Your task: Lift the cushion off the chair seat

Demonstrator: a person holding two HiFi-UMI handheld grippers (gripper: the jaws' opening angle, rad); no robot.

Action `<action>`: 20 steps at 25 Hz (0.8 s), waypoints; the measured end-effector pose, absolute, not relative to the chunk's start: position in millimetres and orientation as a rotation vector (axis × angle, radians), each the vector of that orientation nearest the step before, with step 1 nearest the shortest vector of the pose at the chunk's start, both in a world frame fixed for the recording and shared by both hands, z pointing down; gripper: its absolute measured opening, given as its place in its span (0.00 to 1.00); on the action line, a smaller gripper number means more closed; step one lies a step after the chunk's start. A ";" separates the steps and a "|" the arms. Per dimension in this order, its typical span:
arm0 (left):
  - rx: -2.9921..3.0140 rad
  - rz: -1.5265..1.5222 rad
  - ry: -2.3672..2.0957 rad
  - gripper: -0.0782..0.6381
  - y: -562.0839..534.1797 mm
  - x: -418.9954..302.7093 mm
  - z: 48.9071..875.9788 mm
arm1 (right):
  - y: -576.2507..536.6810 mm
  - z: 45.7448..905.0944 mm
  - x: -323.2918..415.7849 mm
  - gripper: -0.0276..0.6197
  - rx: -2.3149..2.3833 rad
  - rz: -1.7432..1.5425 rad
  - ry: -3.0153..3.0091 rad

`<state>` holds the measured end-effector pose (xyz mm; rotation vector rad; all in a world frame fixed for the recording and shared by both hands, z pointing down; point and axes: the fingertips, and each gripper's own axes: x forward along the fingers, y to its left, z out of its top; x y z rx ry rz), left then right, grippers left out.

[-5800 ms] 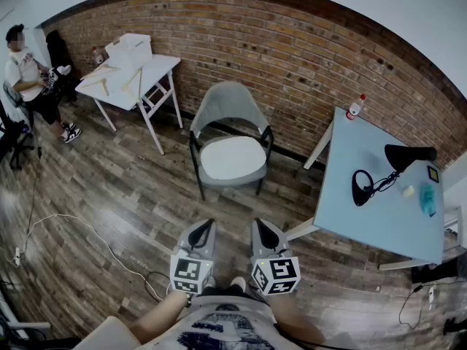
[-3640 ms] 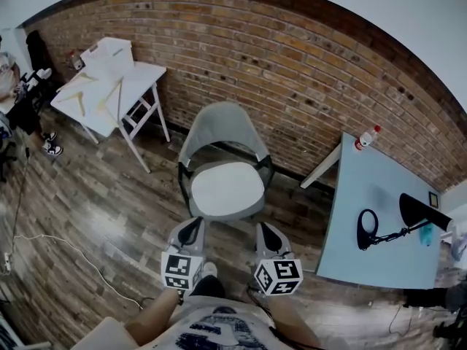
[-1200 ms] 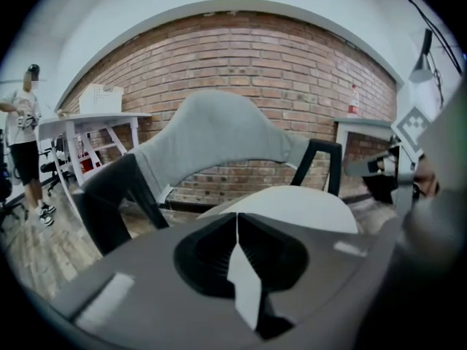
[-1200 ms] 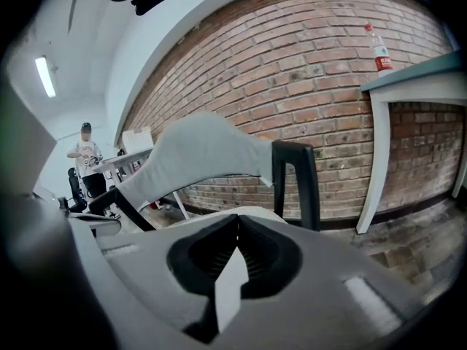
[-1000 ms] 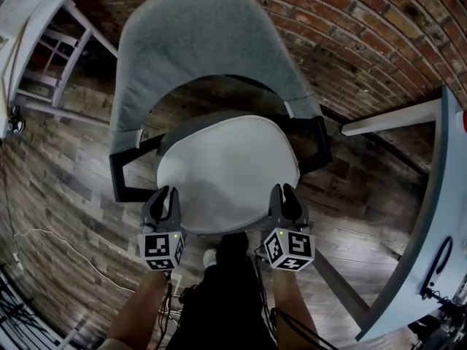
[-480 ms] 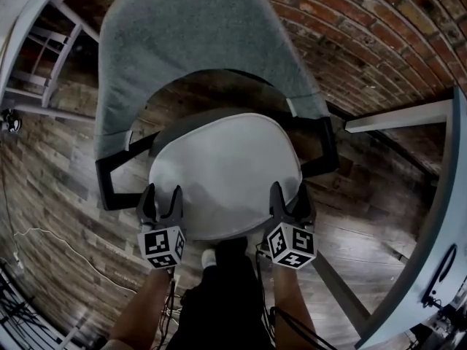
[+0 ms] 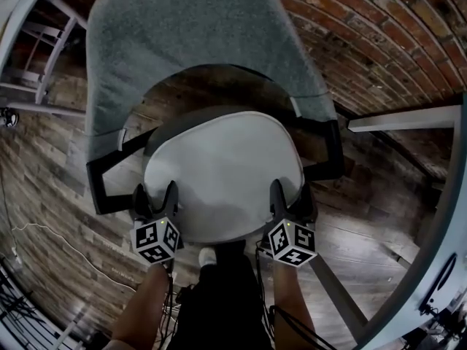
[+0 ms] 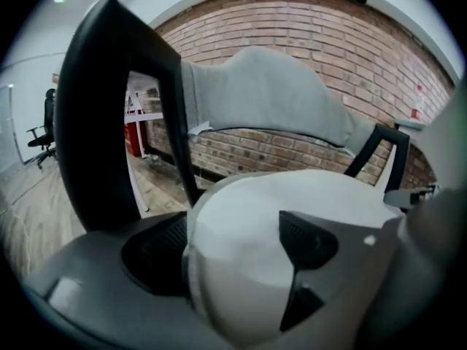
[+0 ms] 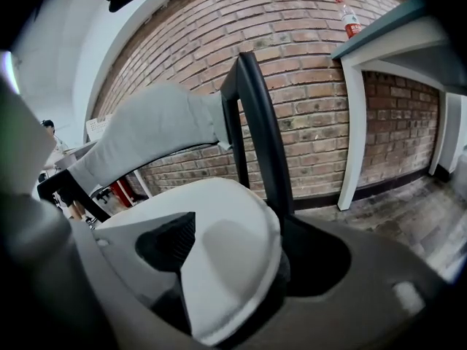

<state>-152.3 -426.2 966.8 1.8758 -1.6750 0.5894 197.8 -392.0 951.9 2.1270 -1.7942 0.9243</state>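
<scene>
A white cushion (image 7: 222, 166) lies flat on the seat of a grey armchair (image 7: 190, 35). My left gripper (image 7: 155, 195) is at the cushion's front left edge and my right gripper (image 7: 292, 194) at its front right edge. In the left gripper view the cushion (image 8: 241, 224) reaches in between the wide-spread jaws of the left gripper (image 8: 233, 261). The right gripper view shows the same: the cushion's rim (image 9: 233, 224) sits between the jaws of the right gripper (image 9: 244, 265). Both pairs of jaws have just been opening and stand open around the edge, not pressing on it.
Black armrests (image 7: 332, 152) flank the seat on both sides. A brick wall (image 7: 379, 42) stands behind the chair. A white table leg (image 7: 405, 119) and a pale blue tabletop (image 7: 445, 232) are at the right. The person's legs and a shoe (image 7: 208, 257) are in front of the seat.
Both grippers have sunk to the cushion's front edge and their jaws have spread from nearly shut to wide open. The cushion has not moved.
</scene>
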 end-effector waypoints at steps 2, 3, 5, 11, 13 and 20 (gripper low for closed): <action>1.865 0.577 -1.651 0.62 -426.1 -152.3 971.1 | -391.2 956.5 197.9 0.62 2.120 0.947 -1.789; 1.862 0.573 -1.636 0.62 -425.9 -151.6 973.2 | -390.8 958.8 197.8 0.62 2.114 0.958 -1.786; 1.854 0.570 -1.615 0.61 -425.7 -150.8 976.2 | -390.2 962.2 197.0 0.62 2.103 0.963 -1.781; 1.872 0.619 -1.638 0.60 -425.3 -148.9 975.0 | -390.5 962.8 189.5 0.53 2.060 0.894 -1.766; 1.883 0.639 -1.643 0.57 -425.1 -146.8 973.3 | -390.9 960.0 187.5 0.45 2.056 0.879 -1.760; 1.945 0.712 -1.708 0.33 -424.9 -150.9 955.9 | -388.6 939.4 187.5 0.26 2.086 0.814 -1.712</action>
